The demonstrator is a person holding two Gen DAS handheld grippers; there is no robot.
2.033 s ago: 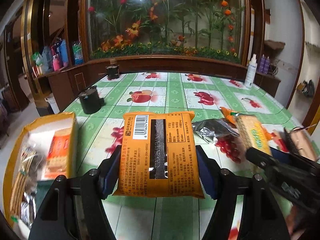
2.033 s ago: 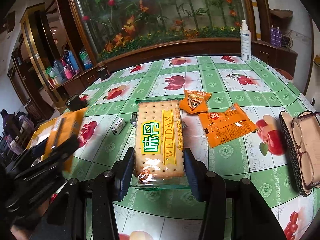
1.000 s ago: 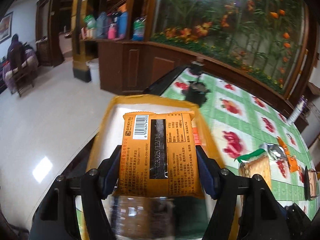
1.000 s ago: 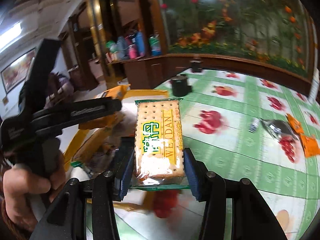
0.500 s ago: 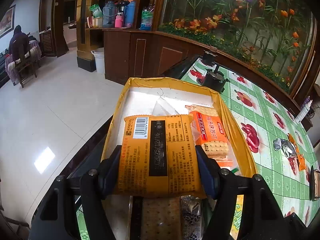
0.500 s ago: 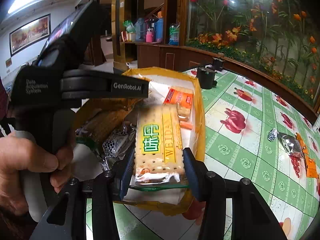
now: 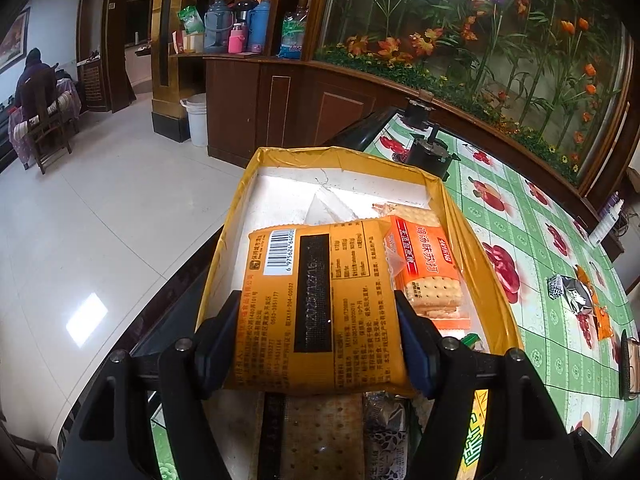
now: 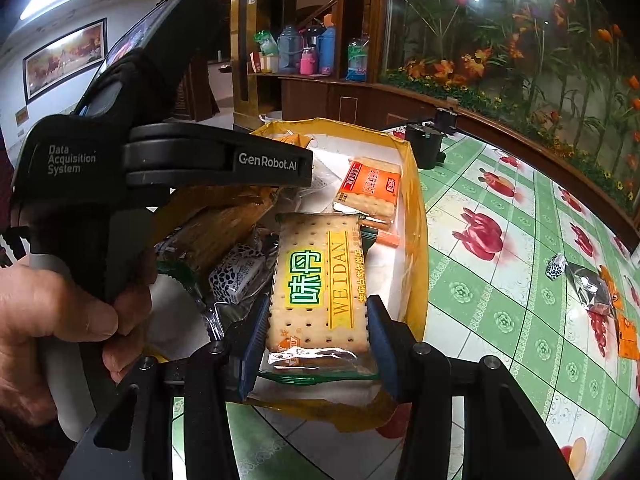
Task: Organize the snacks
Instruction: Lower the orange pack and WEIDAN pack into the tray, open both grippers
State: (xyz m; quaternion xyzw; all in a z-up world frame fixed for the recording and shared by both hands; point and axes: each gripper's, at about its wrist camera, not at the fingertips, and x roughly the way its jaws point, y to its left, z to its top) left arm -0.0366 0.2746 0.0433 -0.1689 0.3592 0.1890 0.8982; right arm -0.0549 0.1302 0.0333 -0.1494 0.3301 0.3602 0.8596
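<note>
My left gripper (image 7: pixel 316 340) is shut on an orange snack packet (image 7: pixel 316 304), barcode side up, held over the yellow box (image 7: pixel 340 156) with a white inside. My right gripper (image 8: pixel 316 344) is shut on a clear cracker pack (image 8: pixel 318 284) with a green and yellow label, held over the same box (image 8: pixel 416 216) near its front right corner. Inside the box lie an orange cracker pack (image 7: pixel 430 268), a patterned wrapper (image 8: pixel 236 276) and other snacks. The left gripper's black body (image 8: pixel 168 164) and the hand (image 8: pixel 48 320) holding it fill the left of the right wrist view.
The box sits at the corner of a table with a green and white fruit-print cloth (image 8: pixel 500 288). Loose snack packets (image 8: pixel 592 284) lie farther right on it. A black pot (image 7: pixel 430 152) stands behind the box. A wooden cabinet and planter lie beyond; tiled floor (image 7: pixel 100 220) is to the left.
Both grippers have swung left from the table over the box and sunk closer to it with their packs. In the last half second they hardly moved.
</note>
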